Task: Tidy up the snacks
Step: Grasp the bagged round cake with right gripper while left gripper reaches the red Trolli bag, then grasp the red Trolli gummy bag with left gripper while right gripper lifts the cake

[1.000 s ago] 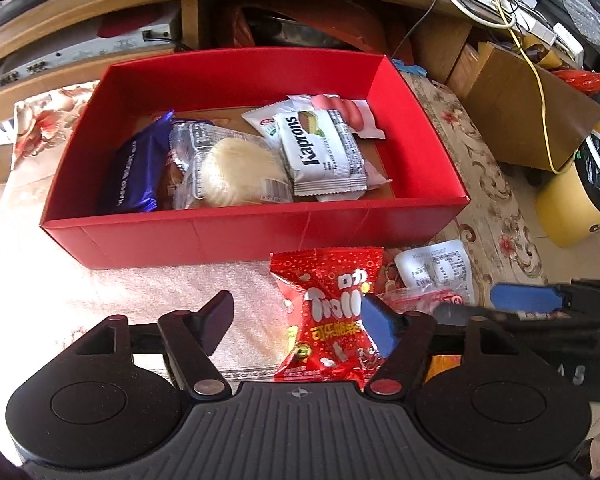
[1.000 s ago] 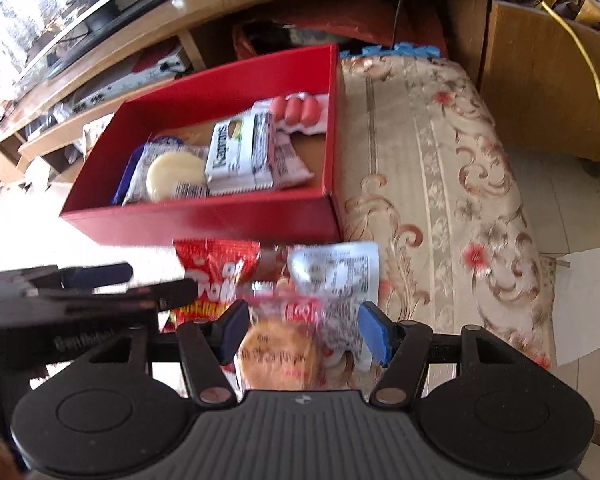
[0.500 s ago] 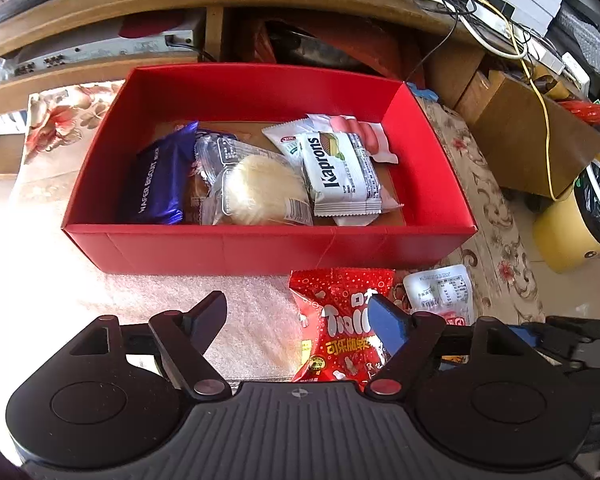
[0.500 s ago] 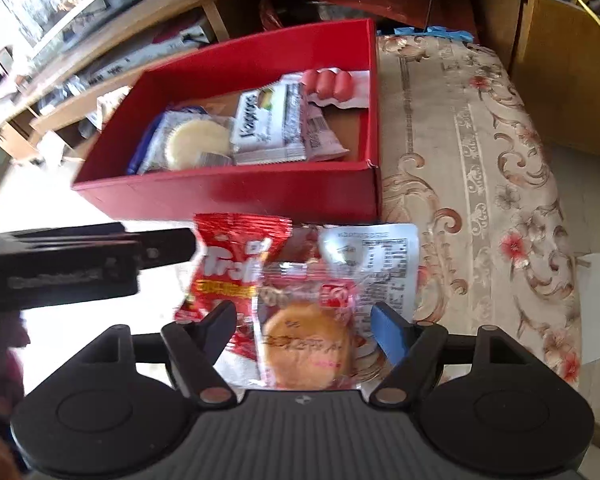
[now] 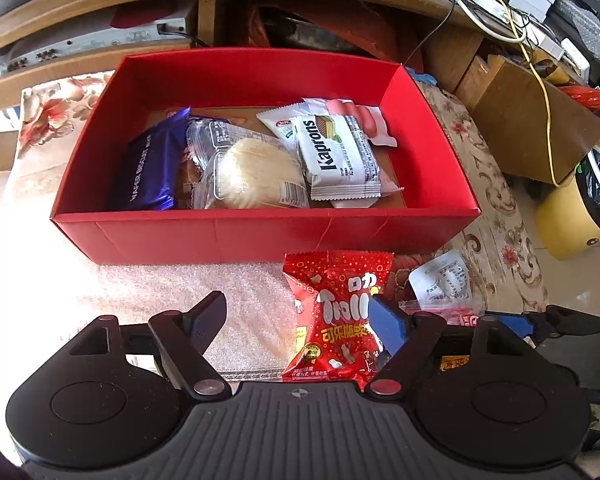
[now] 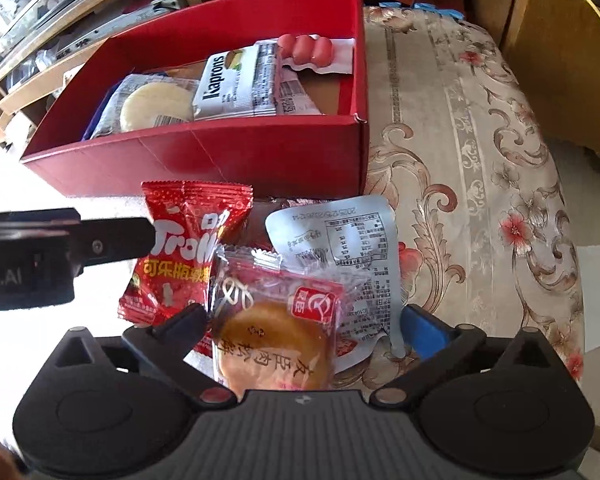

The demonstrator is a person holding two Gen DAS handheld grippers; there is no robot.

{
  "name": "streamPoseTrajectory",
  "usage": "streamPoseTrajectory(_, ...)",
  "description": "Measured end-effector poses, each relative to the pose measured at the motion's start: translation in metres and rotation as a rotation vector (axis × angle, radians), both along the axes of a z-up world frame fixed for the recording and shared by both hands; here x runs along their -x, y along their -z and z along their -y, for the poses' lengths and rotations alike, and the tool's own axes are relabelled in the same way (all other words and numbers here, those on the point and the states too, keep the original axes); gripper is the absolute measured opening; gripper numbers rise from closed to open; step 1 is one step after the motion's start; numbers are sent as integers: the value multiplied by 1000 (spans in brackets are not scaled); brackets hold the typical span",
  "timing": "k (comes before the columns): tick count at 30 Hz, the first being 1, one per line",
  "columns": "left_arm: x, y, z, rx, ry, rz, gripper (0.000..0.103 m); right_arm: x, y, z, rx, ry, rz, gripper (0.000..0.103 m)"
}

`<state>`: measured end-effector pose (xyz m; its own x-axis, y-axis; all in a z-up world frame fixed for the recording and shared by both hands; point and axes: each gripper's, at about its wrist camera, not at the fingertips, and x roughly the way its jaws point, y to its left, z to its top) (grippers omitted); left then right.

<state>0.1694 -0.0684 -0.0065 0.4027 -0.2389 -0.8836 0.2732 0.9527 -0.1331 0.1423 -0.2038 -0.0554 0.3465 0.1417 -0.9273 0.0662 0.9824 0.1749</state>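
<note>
Your right claw (image 6: 300, 326) has just been spreading wide to straddle the clear-wrapped pastry packet (image 6: 274, 336) (untouched by either pad), while your left claw (image 5: 296, 320) waits open over the red Trolli bag (image 5: 336, 312), both packets lying before the red box (image 5: 260, 236).

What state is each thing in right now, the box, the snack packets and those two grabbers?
Red box: open-topped, holding several snacks.
Kaprons wafer: sealed, lying in the box.
Red Trolli bag: sealed, outside the box.
Pastry packet: sealed, lying between the right fingers, not gripped.
Left gripper: open, empty.
Right gripper: open, its jaws having just been opening.
</note>
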Motion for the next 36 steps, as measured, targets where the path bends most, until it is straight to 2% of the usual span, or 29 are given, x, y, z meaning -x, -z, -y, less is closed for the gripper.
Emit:
streamPoseTrajectory(5, 1, 2, 1, 0, 6, -5, 83, 2, -2, -1, 13, -5, -1, 100)
streamPoseTrajectory(7, 1, 1, 1, 4, 9, -5, 83, 7, -6, -3, 33, -16, 5, 80)
streamPoseTrajectory(8, 1, 0, 1, 7, 10, -5, 83, 10, -8, -4, 37, -26, 10, 74)
streamPoseTrajectory(9, 1, 0, 0, 10, 12, -5, 83, 12, -10, -4, 35, -32, 13, 60)
streamPoseTrajectory(10, 1, 0, 0, 12, 13, -5, 83, 15, -12, -3, 35, -35, 15, 53)
streamPoseTrajectory(23, 3, 22, 18, -25, 29, -44, 83, 39, -49, 5, -12, -34, 79, 52)
streamPoseTrajectory(26, -1, 28, 25, -9, 19, -61, 83, 38, -52, 14, -19, -10, 84, 52)
streamPoseTrajectory(32, -4, 43, 34, -62, 11, -38, 83, 33, -51, 18, -40, -2, 81, 52)
streamPoseTrajectory(34, -1, 42, 35, -83, 12, -25, 78, 33, -51, 17, -45, -9, 81, 52)
streamPoseTrajectory(36, 1, 41, 32, -107, 18, -9, 65, 32, -51, 17, -46, -11, 82, 52)
